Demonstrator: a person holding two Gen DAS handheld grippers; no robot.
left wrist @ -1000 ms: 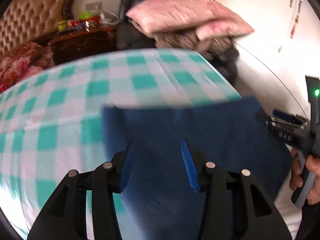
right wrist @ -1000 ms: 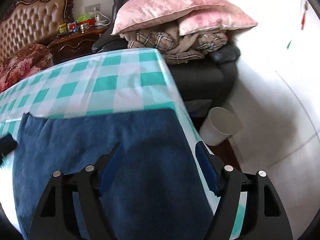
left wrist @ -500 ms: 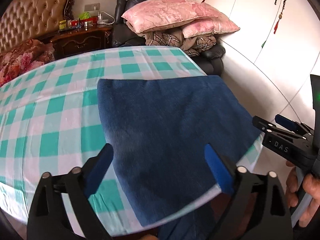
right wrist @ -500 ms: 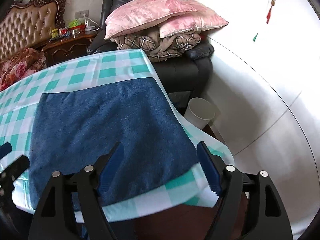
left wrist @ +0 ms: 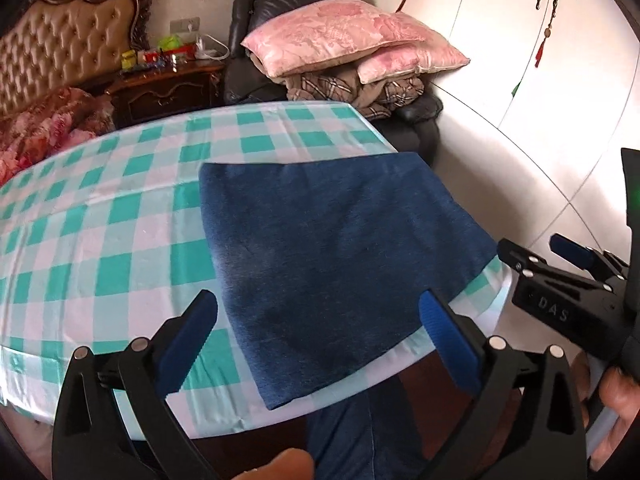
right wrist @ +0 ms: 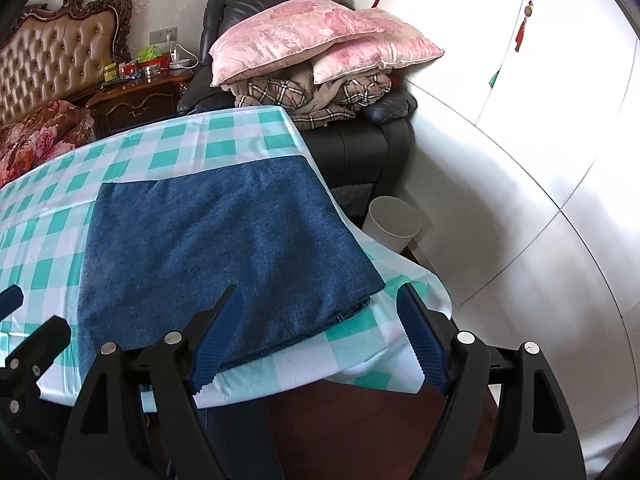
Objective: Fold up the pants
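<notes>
Pants (left wrist: 332, 248) lie folded flat on the counter (left wrist: 100, 240); left gripper (left wrist: 320, 320) and right gripper (right wrist: 316, 320), fingers spread and empty, should withdraw without snagging the near edge.

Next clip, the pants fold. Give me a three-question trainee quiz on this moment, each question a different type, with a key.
1. True or false: the left gripper is clamped on the blue pants.
2. Multiple choice: where do the pants lie on the checked tablecloth?
A. at its far left edge
B. toward its right side, near the front edge
C. hanging wholly off it
3. Fill in: in the right wrist view, a white ____ stands on the floor beside the table, past the right gripper.

Key
1. False; both grippers are open and hold nothing.
2. B; the folded pants lie flat there.
3. Bin.
</notes>
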